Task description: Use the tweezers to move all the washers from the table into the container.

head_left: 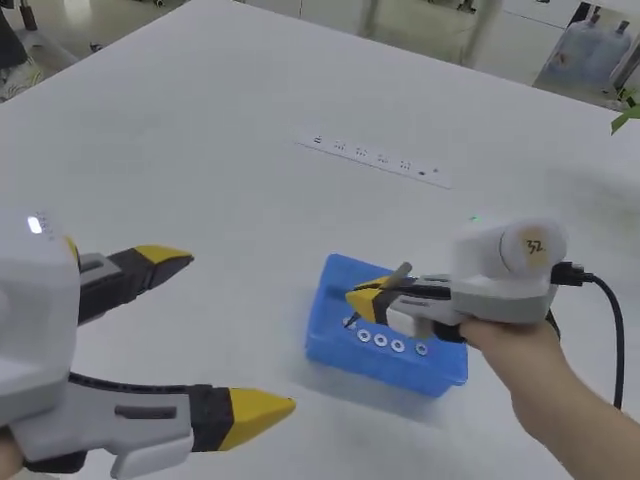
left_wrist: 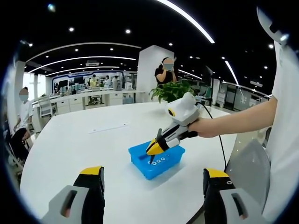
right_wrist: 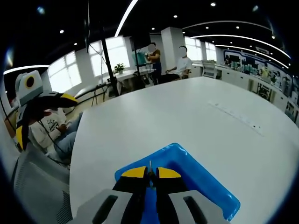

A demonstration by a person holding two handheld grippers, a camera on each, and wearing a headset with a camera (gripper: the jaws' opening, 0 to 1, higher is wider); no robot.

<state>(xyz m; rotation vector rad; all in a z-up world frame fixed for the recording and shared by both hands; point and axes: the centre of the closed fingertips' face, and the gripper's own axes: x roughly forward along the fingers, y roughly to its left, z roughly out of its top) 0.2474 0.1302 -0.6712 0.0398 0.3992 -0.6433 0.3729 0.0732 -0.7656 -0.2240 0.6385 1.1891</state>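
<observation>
The blue container [head_left: 372,364] sits on the white bench [head_left: 250,150] on the person's right-hand side, with bare bench top open all around it. The only other thing on the surface is a long white strip [head_left: 375,158], lying flat well beyond the container toward the far edge. Past that edge the head view catches only a narrow band of floor and some blurred furniture.

The right gripper [head_left: 352,300], held in a hand [head_left: 515,345], reaches in from the right and hangs over the left end of the container. Its fingers [right_wrist: 134,172] are pressed together with almost no gap, clamping the tweezers [right_wrist: 150,167], whose thin points stick out forward and slant down inside the container walls. The points end just beside the left end of the row of four washers [head_left: 392,344] lying on the container floor. I cannot tell whether they touch the floor or a washer.

The left gripper [head_left: 237,332] is off to the left, well apart from the container and above bare bench. Its yellow-tipped fingers [head_left: 160,260] are spread wide and hold nothing. In the left gripper view the container [left_wrist: 148,173] lies straight ahead between them.
</observation>
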